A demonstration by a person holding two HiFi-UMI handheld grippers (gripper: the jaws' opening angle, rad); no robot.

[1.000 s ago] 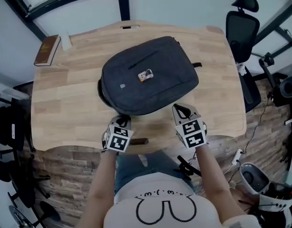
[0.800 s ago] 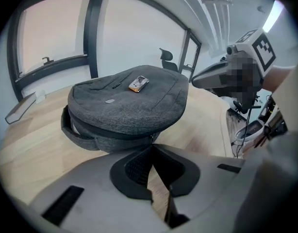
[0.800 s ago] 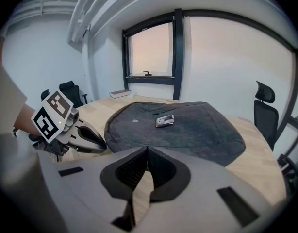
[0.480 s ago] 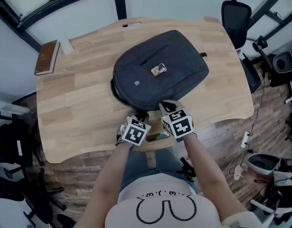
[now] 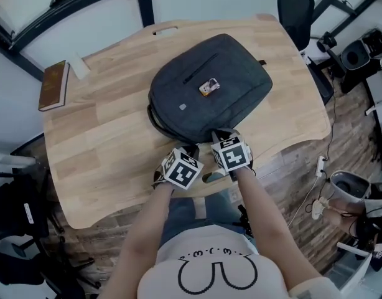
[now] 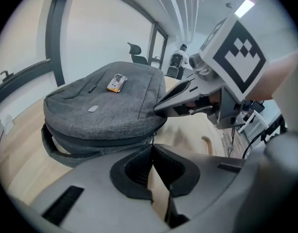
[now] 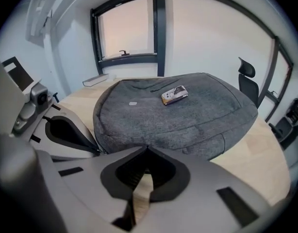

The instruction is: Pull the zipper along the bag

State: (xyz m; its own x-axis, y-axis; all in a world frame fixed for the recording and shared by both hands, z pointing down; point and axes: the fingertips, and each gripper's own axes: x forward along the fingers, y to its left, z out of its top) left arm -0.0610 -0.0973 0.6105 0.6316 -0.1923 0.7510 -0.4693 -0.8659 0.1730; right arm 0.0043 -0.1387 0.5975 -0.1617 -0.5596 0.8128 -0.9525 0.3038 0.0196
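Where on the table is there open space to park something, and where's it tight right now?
Widest bare patch: left side of the table, between the book and the backpack, running to the near-left edge. A narrower strip lies right of the backpack. Crowded: the near edge, where the left gripper and right gripper meet at the backpack's rim.

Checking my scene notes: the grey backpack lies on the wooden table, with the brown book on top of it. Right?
No. The brown book lies at the table's far left corner, apart from the backpack, as the head view shows. The rest holds.
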